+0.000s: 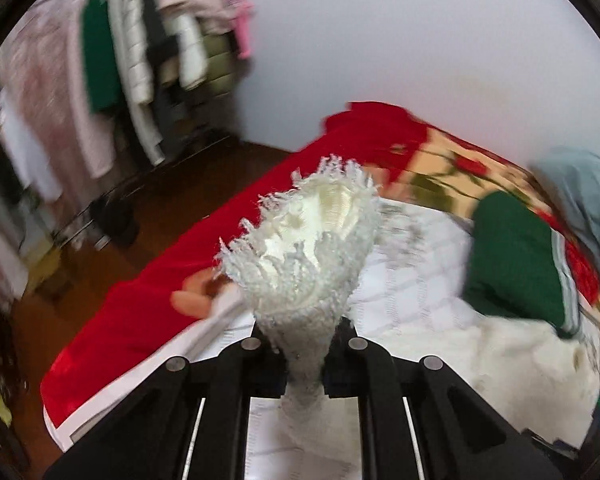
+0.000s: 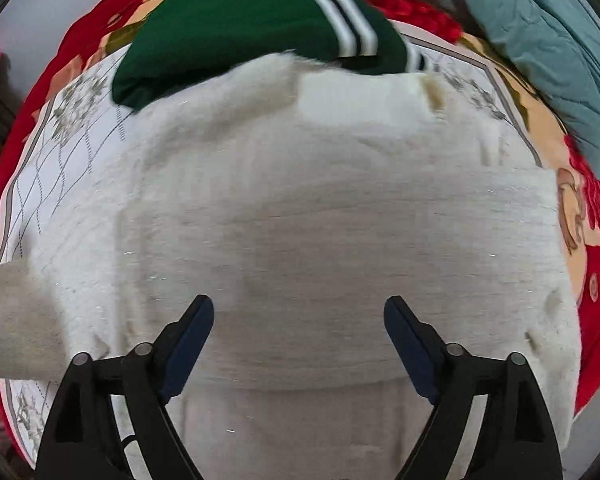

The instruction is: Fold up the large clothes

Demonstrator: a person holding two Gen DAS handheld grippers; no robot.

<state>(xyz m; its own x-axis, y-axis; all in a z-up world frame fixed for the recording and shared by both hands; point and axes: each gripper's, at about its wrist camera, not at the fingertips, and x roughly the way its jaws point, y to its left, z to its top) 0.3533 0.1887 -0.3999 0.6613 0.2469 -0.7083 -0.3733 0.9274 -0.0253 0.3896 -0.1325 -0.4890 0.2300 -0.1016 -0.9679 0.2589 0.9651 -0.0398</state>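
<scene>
You are working through the fold on the white fuzzy sweater point(image 2: 300, 208), which is lying spread across the bed point(image 1: 148, 304) just in front of the folded green garment point(image 2: 252, 20) that I am using as the landmark. Your left gripper point(image 1: 305, 364) is holding its jaws clamped together on a fringed edge of the sweater, and that bunched fringe is standing up between the fingers, clear of the bedcover. Your right gripper point(image 2: 299, 336) is hanging above the sweater's body on the side away from the green garment, its jaws standing wide apart with nothing between them. As I read it, you are partway in: one fold seems laid, since a doubled band is showing across the middle. The next move is likely calling for you to carry the lifted edge over toward the green garment without dragging the rest, while the right jaws are coming down to pin or pinch the matching edge. The knit is looking thick, soft and shaggy, so it is probably going to slump and hold creases poorly
</scene>
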